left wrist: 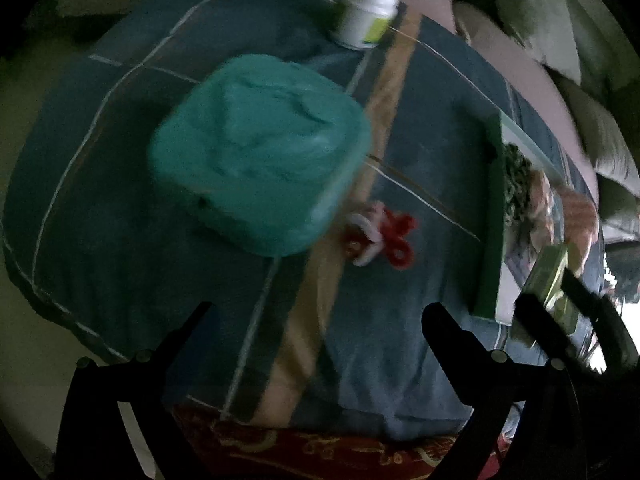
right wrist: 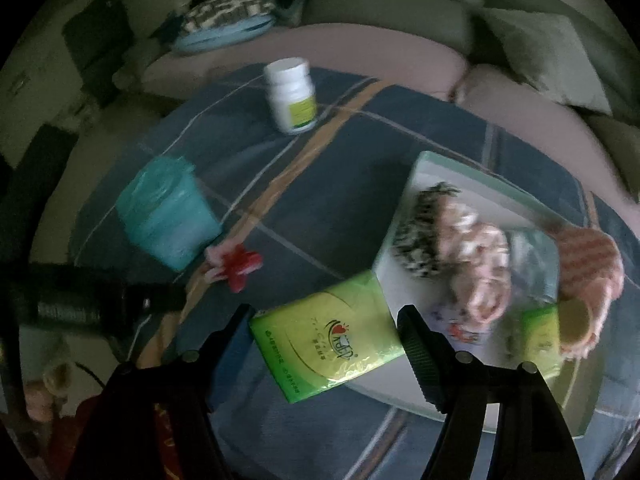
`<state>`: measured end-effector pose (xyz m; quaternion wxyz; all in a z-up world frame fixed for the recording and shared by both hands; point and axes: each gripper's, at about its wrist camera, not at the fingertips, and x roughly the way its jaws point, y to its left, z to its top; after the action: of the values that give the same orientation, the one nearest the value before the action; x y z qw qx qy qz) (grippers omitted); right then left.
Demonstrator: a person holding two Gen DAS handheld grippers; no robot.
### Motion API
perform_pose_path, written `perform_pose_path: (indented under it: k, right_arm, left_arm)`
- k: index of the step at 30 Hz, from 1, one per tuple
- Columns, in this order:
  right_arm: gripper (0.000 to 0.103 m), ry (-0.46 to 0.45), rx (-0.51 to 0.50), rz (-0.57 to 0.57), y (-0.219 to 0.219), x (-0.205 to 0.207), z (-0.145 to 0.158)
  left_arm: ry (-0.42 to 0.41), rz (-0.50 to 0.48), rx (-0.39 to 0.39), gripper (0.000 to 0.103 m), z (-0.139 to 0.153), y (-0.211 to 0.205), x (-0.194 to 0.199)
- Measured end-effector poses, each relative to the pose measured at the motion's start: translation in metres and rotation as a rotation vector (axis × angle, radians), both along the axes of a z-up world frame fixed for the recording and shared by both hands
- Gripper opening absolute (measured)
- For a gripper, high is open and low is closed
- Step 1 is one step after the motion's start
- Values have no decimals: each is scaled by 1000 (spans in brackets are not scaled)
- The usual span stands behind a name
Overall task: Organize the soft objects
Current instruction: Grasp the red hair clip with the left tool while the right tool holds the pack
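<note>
Placement comes next, by my reading: the right gripper holds a green tissue pack clamped between its two fingers, the pack hanging over the near left edge of the white tray. To do it well, carry the pack further over the tray and lower it onto a bare patch before letting go, because the tray already holds a dark knitted piece, a pinkish bundle, a striped pink item and a second green pack; crowding is the main obstacle, and a release too near the rim could let the pack slide off onto the plaid cloth. The left gripper hangs with its jaws wide and nothing between them, above the cloth near a teal soft bundle and a small red and white yarn piece, both apparently yet to be sorted. A white pill bottle stands at the far edge, well apart from either gripper.
</note>
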<state>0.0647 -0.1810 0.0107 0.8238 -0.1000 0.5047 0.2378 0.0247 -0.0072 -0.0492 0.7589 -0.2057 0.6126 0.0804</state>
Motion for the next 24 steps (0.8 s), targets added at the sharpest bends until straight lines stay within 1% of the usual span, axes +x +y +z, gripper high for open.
perform_pose_path:
  k: [2,3,4,6,10,14,18,20,24]
  right_arm:
    - [75,5,8,-35,-8,4,1]
    - [75,7,13,-58,-15,6,2]
    - [75,7,19,-73,-18,7,2]
    - [75,10,34,-99,-27,10,3]
    - [75,-6,48,-119,-36,12,6]
    - [75,-15,65,-126,-41,13,8]
    - [75,-18,75,-131,-42,13,7]
    - [75,-18,79,-131,-43,13,7]
    - [75,-14,88,-131,-44,14,6]
  left_arm:
    - [3,-36,17,91,-1,-14,5]
    - [8,-53,23,84,-3,-19,7]
    - [14,-65,27,82,-5,-24,10]
    - [25,-86,39,82,-9,-36,15]
    - [19,-105,93,80,-11,-49,28]
    - [4,-90,114,79,-9,-55,39]
    - [4,-63,108,75,-14,-56,51]
    - [15,-52,125,74,-16,-55,63]
    - [25,-30,131,73,-26,-60,79]
